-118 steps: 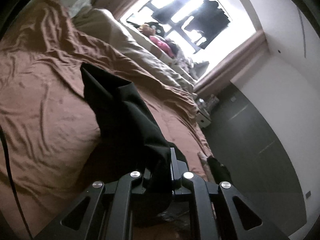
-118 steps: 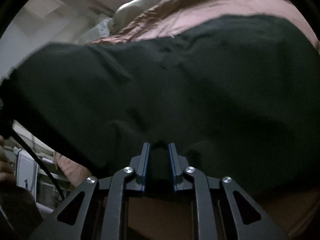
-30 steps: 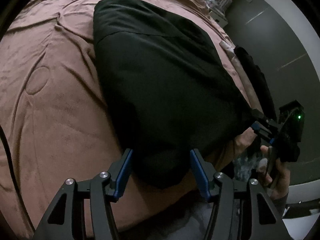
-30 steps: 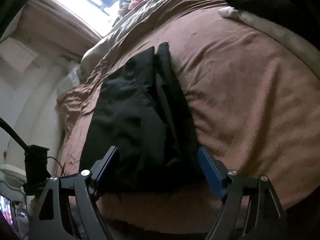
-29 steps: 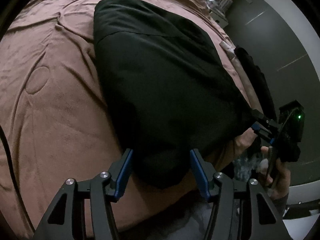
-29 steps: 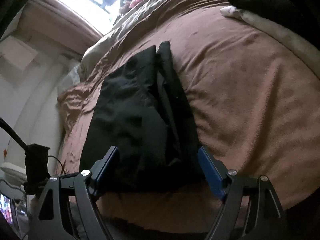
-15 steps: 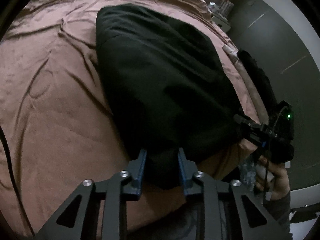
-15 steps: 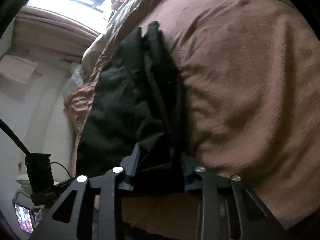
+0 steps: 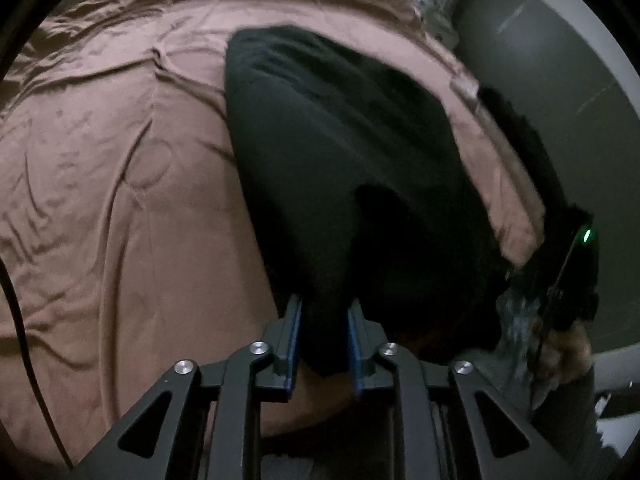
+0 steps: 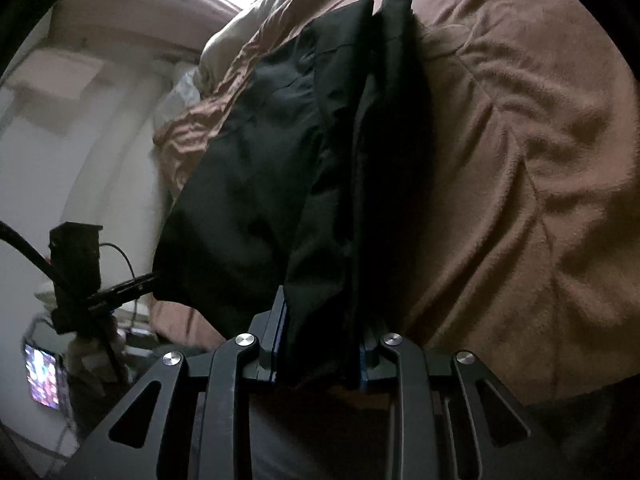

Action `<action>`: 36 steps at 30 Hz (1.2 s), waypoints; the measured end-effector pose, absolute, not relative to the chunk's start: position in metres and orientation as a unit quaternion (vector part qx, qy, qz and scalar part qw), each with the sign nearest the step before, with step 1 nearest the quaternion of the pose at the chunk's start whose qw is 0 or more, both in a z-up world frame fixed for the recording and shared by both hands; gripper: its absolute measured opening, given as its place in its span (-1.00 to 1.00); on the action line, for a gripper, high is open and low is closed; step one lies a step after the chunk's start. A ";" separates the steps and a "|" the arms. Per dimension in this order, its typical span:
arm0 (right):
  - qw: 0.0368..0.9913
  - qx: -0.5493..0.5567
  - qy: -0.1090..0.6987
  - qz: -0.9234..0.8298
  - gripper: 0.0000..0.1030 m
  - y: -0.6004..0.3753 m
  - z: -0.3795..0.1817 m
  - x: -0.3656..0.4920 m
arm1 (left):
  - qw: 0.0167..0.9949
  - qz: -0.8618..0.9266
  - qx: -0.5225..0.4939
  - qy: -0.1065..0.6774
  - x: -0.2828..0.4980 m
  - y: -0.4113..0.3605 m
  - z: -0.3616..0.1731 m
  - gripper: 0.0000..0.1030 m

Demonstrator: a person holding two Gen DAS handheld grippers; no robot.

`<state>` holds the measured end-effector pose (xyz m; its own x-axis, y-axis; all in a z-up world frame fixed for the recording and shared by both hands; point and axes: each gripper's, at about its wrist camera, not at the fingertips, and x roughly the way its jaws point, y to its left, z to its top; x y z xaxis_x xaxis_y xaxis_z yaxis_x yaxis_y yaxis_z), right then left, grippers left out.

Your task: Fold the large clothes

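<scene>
Brown bedspread [image 9: 120, 220] bears a black garment [image 9: 340, 160], seemingly folded, each gripper [image 9: 323, 336] [image 10: 320, 344] clamping its near edge.

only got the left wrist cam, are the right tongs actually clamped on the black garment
observer: yes, the right tongs have just been closing and their pads now pinch the near edge of the black garment.
operator: is it one layer there
observer: no, several folded layers are bunched between the pads.
operator: anything beside the bed on that side
observer: a lit screen glows low down, left of the brown bedspread.
</scene>
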<state>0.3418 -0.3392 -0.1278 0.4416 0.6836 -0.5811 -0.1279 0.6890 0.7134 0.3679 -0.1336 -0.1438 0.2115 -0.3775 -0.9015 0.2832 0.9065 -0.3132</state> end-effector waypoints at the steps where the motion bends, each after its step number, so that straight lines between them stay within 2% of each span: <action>1: 0.796 0.295 0.466 0.250 -0.41 -0.341 -0.126 0.343 | 0.775 -0.209 -0.034 0.596 0.368 -0.135 -0.146 -0.45; 3: 0.812 0.272 0.465 0.225 -0.11 -0.346 -0.117 0.342 | 0.771 -0.212 -0.039 0.600 0.371 -0.128 -0.148 -0.40; 4: 0.825 0.253 0.459 0.209 0.10 -0.347 -0.111 0.342 | 0.766 -0.216 -0.053 0.603 0.375 -0.124 -0.147 -0.34; 5: 0.835 0.239 0.454 0.198 0.19 -0.349 -0.106 0.343 | 0.765 -0.217 -0.064 0.602 0.378 -0.120 -0.146 -0.30; 7: 0.848 0.221 0.447 0.180 0.22 -0.352 -0.095 0.346 | 0.775 -0.210 -0.078 0.591 0.388 -0.112 -0.140 0.01; 9: 0.858 0.202 0.441 0.171 0.22 -0.352 -0.086 0.352 | 0.787 -0.200 -0.084 0.577 0.398 -0.106 -0.133 0.19; 19: 0.848 0.238 0.439 0.176 0.22 -0.358 -0.082 0.404 | 0.802 -0.182 -0.113 0.557 0.458 -0.095 -0.143 0.19; 36: 0.818 0.286 0.467 0.176 0.22 -0.353 -0.122 0.536 | 0.811 -0.196 -0.126 0.537 0.566 -0.111 -0.182 0.19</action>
